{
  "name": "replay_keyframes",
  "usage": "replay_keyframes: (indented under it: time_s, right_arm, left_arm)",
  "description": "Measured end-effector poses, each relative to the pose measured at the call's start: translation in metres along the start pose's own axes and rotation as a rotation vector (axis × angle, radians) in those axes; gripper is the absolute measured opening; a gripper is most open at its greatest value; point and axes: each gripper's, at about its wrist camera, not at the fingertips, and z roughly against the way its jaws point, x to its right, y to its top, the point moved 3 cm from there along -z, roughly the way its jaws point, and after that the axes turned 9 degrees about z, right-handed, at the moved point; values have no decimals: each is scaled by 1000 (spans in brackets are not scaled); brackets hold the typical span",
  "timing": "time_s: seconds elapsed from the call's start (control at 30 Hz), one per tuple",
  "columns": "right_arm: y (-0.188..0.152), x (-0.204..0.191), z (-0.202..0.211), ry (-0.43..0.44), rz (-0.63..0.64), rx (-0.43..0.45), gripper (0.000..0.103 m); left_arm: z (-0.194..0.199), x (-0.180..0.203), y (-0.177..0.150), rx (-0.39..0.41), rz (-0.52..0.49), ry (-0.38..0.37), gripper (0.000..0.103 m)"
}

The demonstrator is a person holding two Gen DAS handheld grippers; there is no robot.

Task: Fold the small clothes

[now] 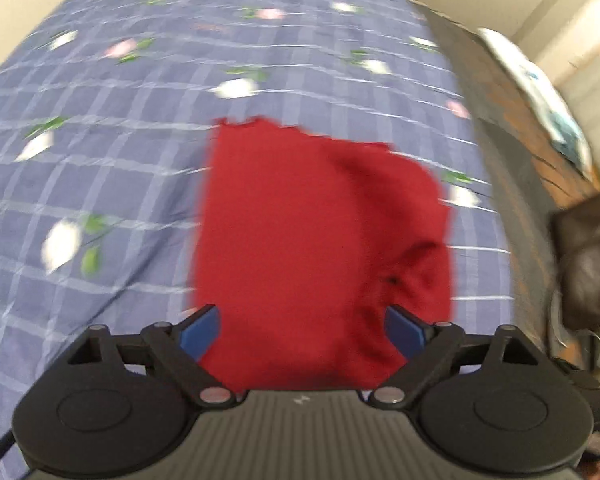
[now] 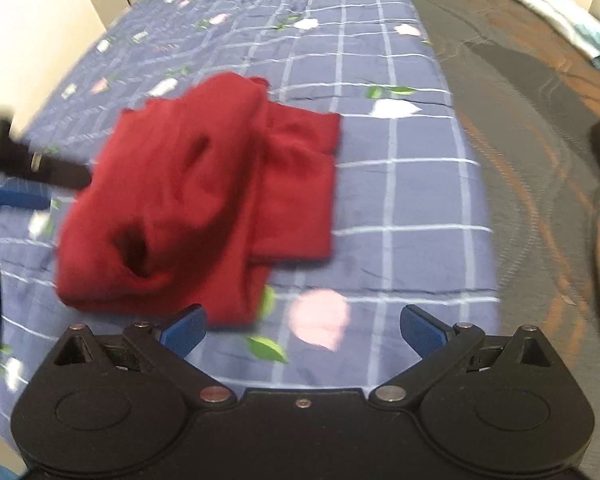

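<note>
In the left wrist view, the left gripper (image 1: pixel 302 330) pointed steeply down over the red garment (image 1: pixel 320 240) on the blue checked bedspread (image 1: pixel 100 152), jaws spread wide, gripping nothing. In the right wrist view, the right gripper (image 2: pixel 302 326) tilted down just beside the bunched garment (image 2: pixel 204 200), its jaws likewise wide and empty.

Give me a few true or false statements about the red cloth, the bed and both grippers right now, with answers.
1. The red cloth lies on a blue checked bedspread. True.
2. The right gripper is shut on the cloth. False: its jaws stand open over the bedspread, nothing between them.
3. The left gripper is open. True: its jaws stand wide apart above the cloth.
4. The cloth is spread flat in one layer. False: it is bunched and doubled over itself.
5. The bedspread is plain. False: it carries flowers and leaves.
</note>
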Motion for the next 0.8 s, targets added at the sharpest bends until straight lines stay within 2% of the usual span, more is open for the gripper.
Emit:
replay_keyframes:
  time_s: [0.13,0.23,0.37,0.5,0.6,0.7,0.8]
  right_arm:
    - [19,-10,-11,141,-71,-5,102]
    - [31,-17,-19,211,-146,-9,102]
    - [51,-22,-33,242,-228,-5,102]
    - [75,-17,-50,221,-270,-1,102]
    - [90,-12,-61,186,-288,0,93]
    - [101,-5,-66,160,-325,17,79]
    - [107,2,-67,145,-349,34,60]
  left_arm:
    - [-4,-45,-4,-19,131,75,93]
    - [-10,-67,-9,-49,171,106,94]
    - [-21,-76,-17,-108,157,133,94]
    - [-28,-77,-26,-142,135,164,94]
    - [-24,-76,-29,-144,139,155,94]
    - [-22,-74,-27,-133,135,149,94]
    - [-20,-72,-23,-116,133,144,94]
